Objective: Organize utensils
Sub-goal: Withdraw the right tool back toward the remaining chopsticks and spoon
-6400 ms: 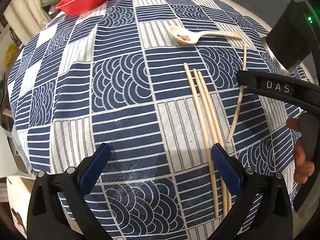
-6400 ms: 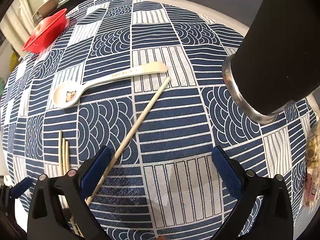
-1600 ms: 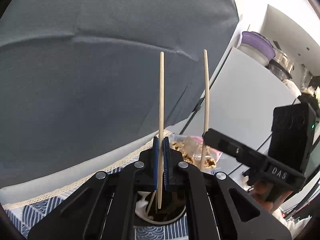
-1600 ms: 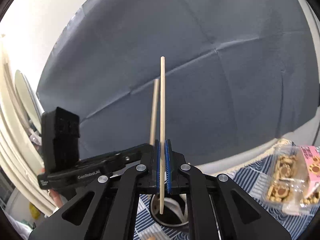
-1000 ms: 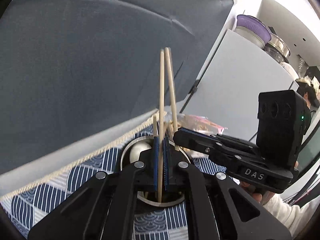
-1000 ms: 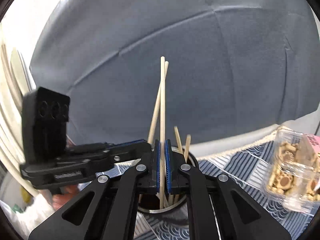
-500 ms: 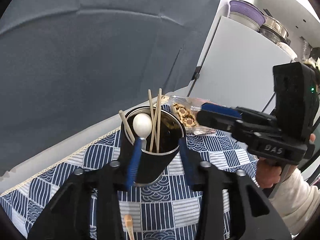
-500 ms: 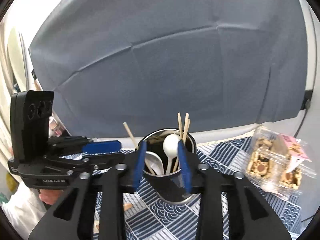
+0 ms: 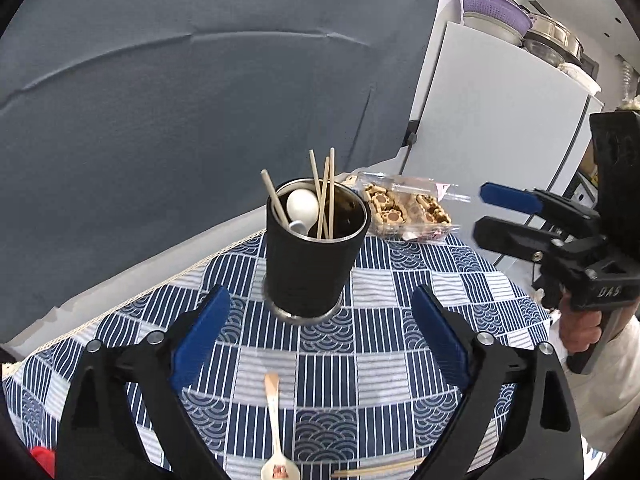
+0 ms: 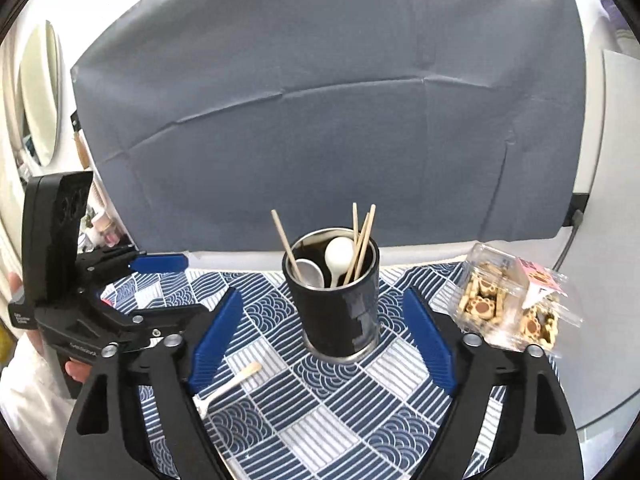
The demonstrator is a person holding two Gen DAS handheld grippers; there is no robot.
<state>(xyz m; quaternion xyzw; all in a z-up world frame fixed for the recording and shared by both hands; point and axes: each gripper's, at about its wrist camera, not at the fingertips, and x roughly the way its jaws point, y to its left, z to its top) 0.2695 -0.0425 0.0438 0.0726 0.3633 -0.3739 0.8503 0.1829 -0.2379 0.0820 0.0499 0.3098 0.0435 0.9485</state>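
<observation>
A black utensil cup (image 9: 312,264) (image 10: 340,316) stands upright on the blue patterned tablecloth. It holds several wooden chopsticks (image 9: 326,196) (image 10: 362,236) and white spoons (image 9: 302,206) (image 10: 338,256). A cream spoon (image 9: 275,424) (image 10: 234,378) lies on the cloth in front of the cup. One loose chopstick (image 9: 376,469) lies at the bottom of the left wrist view. My left gripper (image 9: 320,340) is open and empty, back from the cup. My right gripper (image 10: 322,340) is open and empty, just before the cup.
A clear pack of paw-shaped biscuits (image 9: 404,208) (image 10: 508,304) lies right of the cup. A grey backdrop (image 10: 320,120) hangs behind the table. A white cabinet (image 9: 500,120) stands at the right. A red object (image 9: 42,460) shows at the lower left corner.
Both grippers held chopsticks upright over the cup, then opened and let them drop in. Both have since pulled back from the cup, jaws wider.
</observation>
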